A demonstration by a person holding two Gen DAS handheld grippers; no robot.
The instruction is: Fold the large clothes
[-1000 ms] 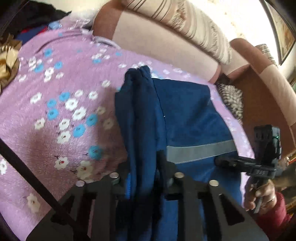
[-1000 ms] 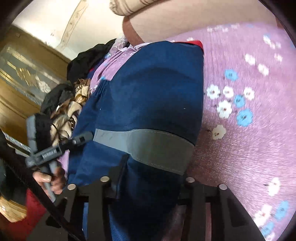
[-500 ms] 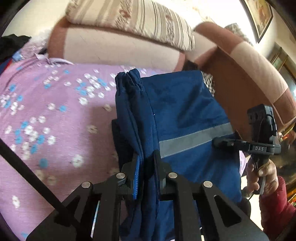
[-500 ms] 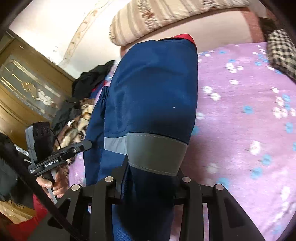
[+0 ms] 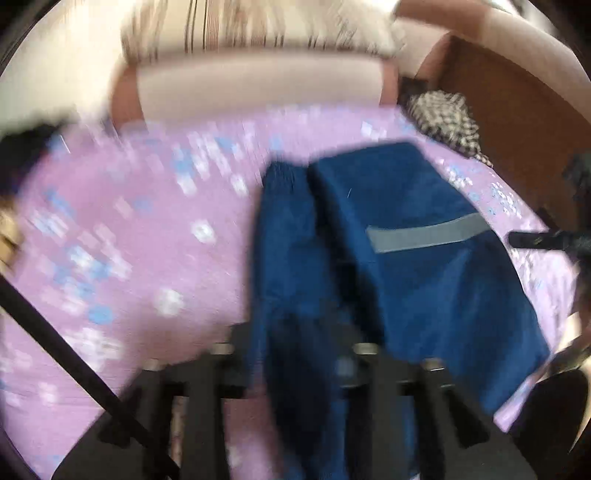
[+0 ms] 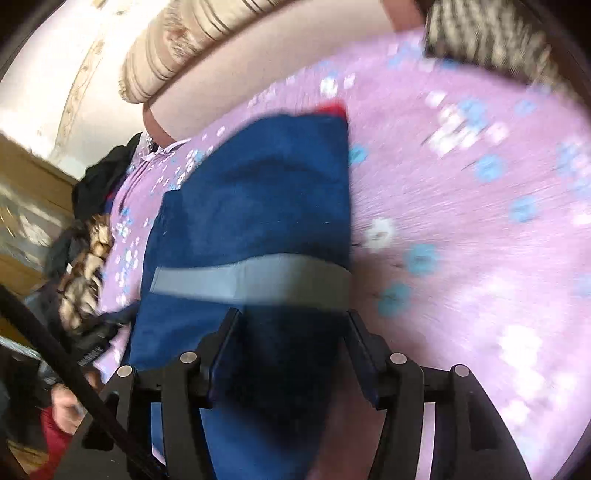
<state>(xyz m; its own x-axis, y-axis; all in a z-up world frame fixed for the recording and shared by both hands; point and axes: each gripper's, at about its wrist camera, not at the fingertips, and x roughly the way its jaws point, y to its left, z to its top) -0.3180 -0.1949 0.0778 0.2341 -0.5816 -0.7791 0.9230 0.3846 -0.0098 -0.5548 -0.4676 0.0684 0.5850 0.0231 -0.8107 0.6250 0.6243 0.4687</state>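
A dark blue garment point(image 5: 413, 206) with a grey reflective band point(image 5: 424, 236) lies folded on a purple flowered bedspread point(image 5: 129, 236). My left gripper point(image 5: 291, 350) has cloth bunched between its fingers, which stand wider than before; the view is blurred. In the right wrist view the same garment point(image 6: 258, 199) with its grey band point(image 6: 251, 280) runs down between my right gripper's point(image 6: 291, 332) spread fingers. A red edge point(image 6: 332, 109) shows at its far corner.
A pink sofa back point(image 5: 258, 88) with a striped cushion point(image 5: 258, 26) borders the far side. A checked cloth point(image 5: 443, 122) lies at right. Dark clothes point(image 6: 107, 173) and a patterned fabric point(image 6: 85, 273) lie at the left. A wooden cabinet point(image 6: 22, 206) stands beyond.
Both grippers have swung down towards the bed, lowering the garment, with motion blur. Both pairs of fingers stand wider apart than half a second ago.
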